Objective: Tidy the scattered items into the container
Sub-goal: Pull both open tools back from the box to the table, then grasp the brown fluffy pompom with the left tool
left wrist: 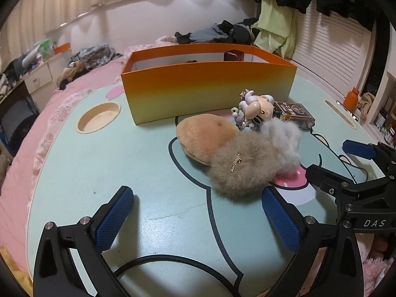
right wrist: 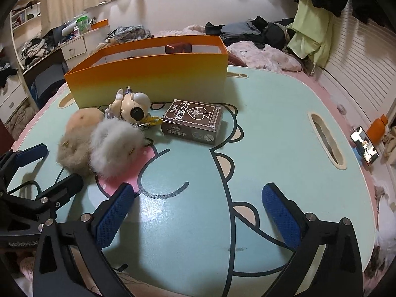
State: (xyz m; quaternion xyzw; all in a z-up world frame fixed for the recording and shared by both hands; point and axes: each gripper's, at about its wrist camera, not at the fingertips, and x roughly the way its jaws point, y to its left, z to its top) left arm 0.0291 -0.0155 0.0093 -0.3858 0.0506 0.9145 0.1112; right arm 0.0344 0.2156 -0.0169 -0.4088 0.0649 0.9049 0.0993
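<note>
An orange-to-yellow container (left wrist: 210,91) (right wrist: 148,79) stands at the back of a mint cartoon lap table (left wrist: 99,173) (right wrist: 272,123), with a dark red item (left wrist: 233,56) inside. In front of it lie a tan plush (left wrist: 205,136) (right wrist: 84,118), a beige fur piece (left wrist: 242,170) (right wrist: 71,153), a grey-white fur piece (left wrist: 282,133) (right wrist: 113,146), a cream figurine keychain (left wrist: 255,110) (right wrist: 131,106) and a brown card box (left wrist: 294,113) (right wrist: 195,121). My left gripper (left wrist: 198,217) is open and empty, just short of the beige fur. My right gripper (right wrist: 198,215) is open and empty over bare table.
The table sits on a pink bed with clothes piled behind (left wrist: 222,32). A round cup recess (left wrist: 99,116) is at the table's left, a slot (right wrist: 326,138) at its right. A phone (right wrist: 365,146) and orange bottle (right wrist: 377,128) lie right. Each gripper shows in the other's view.
</note>
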